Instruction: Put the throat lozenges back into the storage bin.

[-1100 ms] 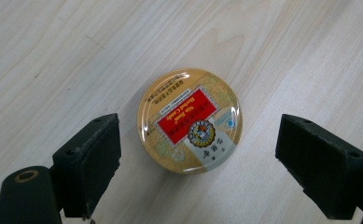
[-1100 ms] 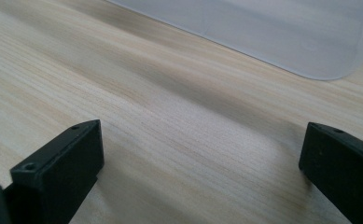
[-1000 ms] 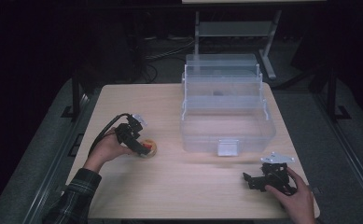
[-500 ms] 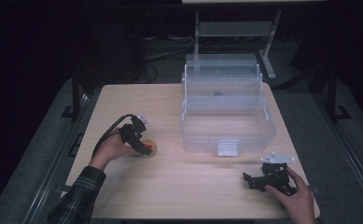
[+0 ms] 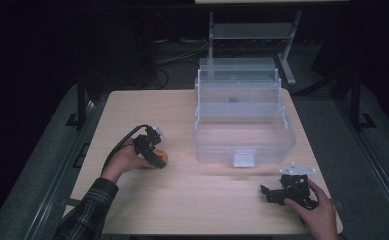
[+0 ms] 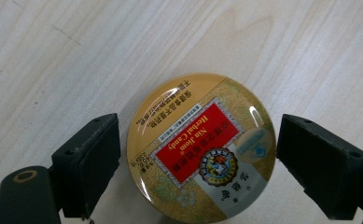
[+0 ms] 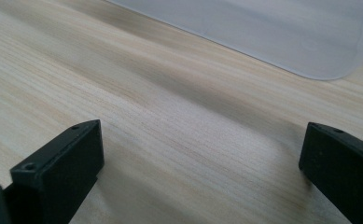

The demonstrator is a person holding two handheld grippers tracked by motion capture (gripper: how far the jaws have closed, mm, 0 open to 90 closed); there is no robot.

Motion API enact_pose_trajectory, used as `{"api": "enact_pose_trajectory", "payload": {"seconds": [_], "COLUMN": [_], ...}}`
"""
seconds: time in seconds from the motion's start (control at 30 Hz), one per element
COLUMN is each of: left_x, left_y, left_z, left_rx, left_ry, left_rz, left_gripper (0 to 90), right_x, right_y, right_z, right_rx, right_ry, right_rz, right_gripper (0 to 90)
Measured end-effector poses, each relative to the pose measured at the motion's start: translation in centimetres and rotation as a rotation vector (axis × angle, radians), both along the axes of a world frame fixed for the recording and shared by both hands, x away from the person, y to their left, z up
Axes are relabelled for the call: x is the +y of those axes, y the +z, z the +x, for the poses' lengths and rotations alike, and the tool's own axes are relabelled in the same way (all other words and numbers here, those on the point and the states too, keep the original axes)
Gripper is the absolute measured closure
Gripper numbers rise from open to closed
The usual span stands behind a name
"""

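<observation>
A round candy tin point(image 6: 201, 149) lies on the table point(image 5: 132, 110), left of a clear organiser box point(image 5: 242, 120) (box toward the far edge).

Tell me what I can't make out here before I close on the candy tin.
- Candy tin: its side wall is hidden under the lid in the left gripper view; in the high view, the left gripper covers most of it.
- Whether the fingers touch the tin: small gaps show, contact uncertain.
- Clear plastic box: a dark speck inside is too small to identify in the high view.
- Right gripper: the fingers look dark and small in the high view.
</observation>
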State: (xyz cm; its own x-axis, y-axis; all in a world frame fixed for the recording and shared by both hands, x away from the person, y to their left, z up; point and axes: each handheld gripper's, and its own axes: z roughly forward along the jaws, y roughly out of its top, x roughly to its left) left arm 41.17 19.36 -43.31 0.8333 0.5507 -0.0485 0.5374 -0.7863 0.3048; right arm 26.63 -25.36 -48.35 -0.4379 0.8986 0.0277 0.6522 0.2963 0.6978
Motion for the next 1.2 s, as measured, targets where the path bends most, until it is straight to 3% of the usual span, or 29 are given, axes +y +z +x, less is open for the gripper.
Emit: {"api": "enact_pose_trajectory", "payload": {"seconds": [0.57,1.2], "left_x": [-0.35,-0.34], "left_y": [-0.73,-0.85], "left_z": [0.06,0.11], "left_rx": [0.0,0.016], "left_ry": [-0.013,-0.018], "left_rz": [0.052,0.052], "left_gripper": [13.3,19.1], "right_x": [0.0,0.0], "right_y": [0.0,0.0], "right_z": [0.0,0.0], "right_rx": [0.0,0.0], "right_ry": [0.0,0.0], "right_rz": [0.0,0.0], "right_gripper": [0.0,0.0]}}
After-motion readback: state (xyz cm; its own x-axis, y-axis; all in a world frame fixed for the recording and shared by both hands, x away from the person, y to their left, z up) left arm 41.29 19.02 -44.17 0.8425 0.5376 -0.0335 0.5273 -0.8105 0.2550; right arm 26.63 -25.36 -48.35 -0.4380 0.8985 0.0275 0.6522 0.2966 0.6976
